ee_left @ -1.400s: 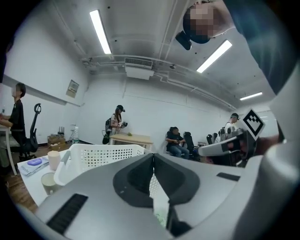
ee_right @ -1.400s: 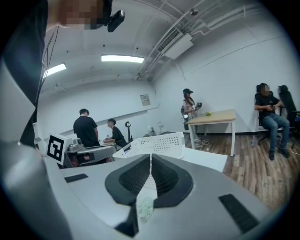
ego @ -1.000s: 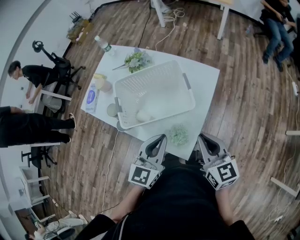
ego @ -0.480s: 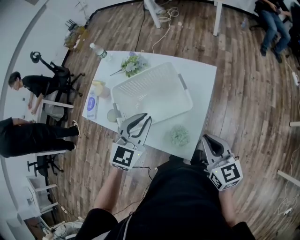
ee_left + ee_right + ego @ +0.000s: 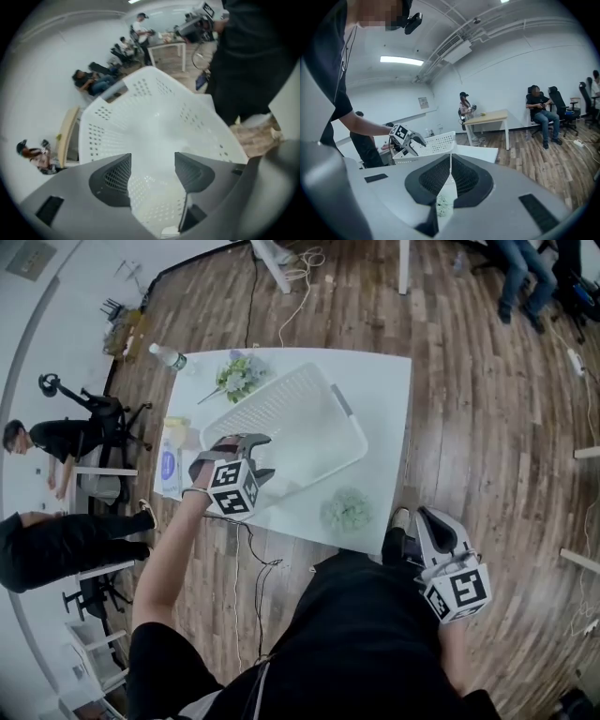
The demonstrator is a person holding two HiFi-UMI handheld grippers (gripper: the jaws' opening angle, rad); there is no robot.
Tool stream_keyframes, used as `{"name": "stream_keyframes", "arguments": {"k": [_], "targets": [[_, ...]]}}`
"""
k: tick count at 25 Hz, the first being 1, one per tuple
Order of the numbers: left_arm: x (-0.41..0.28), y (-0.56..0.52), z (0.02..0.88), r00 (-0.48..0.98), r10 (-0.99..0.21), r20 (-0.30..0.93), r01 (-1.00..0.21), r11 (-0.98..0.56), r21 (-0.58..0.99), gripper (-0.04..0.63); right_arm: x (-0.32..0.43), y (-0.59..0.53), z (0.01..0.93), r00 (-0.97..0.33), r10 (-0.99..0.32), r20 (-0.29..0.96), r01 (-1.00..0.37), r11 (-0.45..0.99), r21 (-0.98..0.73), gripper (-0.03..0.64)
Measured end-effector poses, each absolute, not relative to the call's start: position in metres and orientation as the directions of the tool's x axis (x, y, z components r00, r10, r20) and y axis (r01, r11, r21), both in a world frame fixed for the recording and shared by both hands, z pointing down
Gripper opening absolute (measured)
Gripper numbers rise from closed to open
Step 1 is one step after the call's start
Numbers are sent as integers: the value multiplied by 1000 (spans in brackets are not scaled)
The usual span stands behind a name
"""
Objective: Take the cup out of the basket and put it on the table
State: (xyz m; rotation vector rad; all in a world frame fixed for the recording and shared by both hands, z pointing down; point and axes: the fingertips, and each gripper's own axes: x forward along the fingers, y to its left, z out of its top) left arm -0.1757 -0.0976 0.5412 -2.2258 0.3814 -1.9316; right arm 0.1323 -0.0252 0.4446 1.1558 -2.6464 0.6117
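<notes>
The white perforated basket (image 5: 309, 418) lies on the white table (image 5: 380, 399). My left gripper (image 5: 265, 457) hangs over the basket's near-left corner, pointing down into it. In the left gripper view its jaws are opening over the basket floor (image 5: 154, 117), and the pads (image 5: 117, 176) press on nothing. A pale glossy shape low between them may be the cup; I cannot tell. In the head view the cup is hidden under this gripper. My right gripper (image 5: 427, 519) is shut and empty beside my body, off the table's near-right edge.
A green-white flower ball (image 5: 347, 510) sits near the table's front edge. A flower bunch (image 5: 234, 376), a water bottle (image 5: 167, 356) and a pouch (image 5: 169, 465) lie along the left side. A cable (image 5: 246, 549) hangs off the front. People stand and sit around the room.
My left gripper has left its place beside my body and reached forward over the basket's near-left corner, and its jaws have parted. The right gripper has stayed by my side.
</notes>
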Motion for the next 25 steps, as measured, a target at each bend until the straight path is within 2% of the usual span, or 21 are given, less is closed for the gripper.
{"name": "stream_keyframes", "arguments": {"k": [2,4,7,11,17,19,20,25], "targets": [[-187,-88,576,47,-160,986,42,-986,-162,312,138,-26,447,-654,-676,340,-756,584,-294,26],[-192,-72,605,1,-10,1000,89,-996,-10,336,143,-25,448,-628,-694,352,-778,556,-293,26],[-196,-48,638,-39,178,983,93,-979,181,356,148,-22,447,-588,-721,366,-808,513,-288,26],[-205,-19,672,-100,358,928,67,-928,365,362,153,-20,449,-544,-748,382,-839,468,-277,26],[-224,-14,706,-211,374,903,99,-911,400,362,163,-13,449,-488,-776,399,-872,413,-263,26],[-225,-12,710,-224,387,894,99,-904,416,340,167,-12,449,-474,-784,402,-880,399,-260,26],[-224,-12,711,-226,392,892,101,-901,422,305,168,-12,449,-469,-786,402,-882,394,-258,26],[-222,-18,706,-211,389,897,77,-908,412,276,168,-13,448,-473,-786,398,-880,400,-255,26]]}}
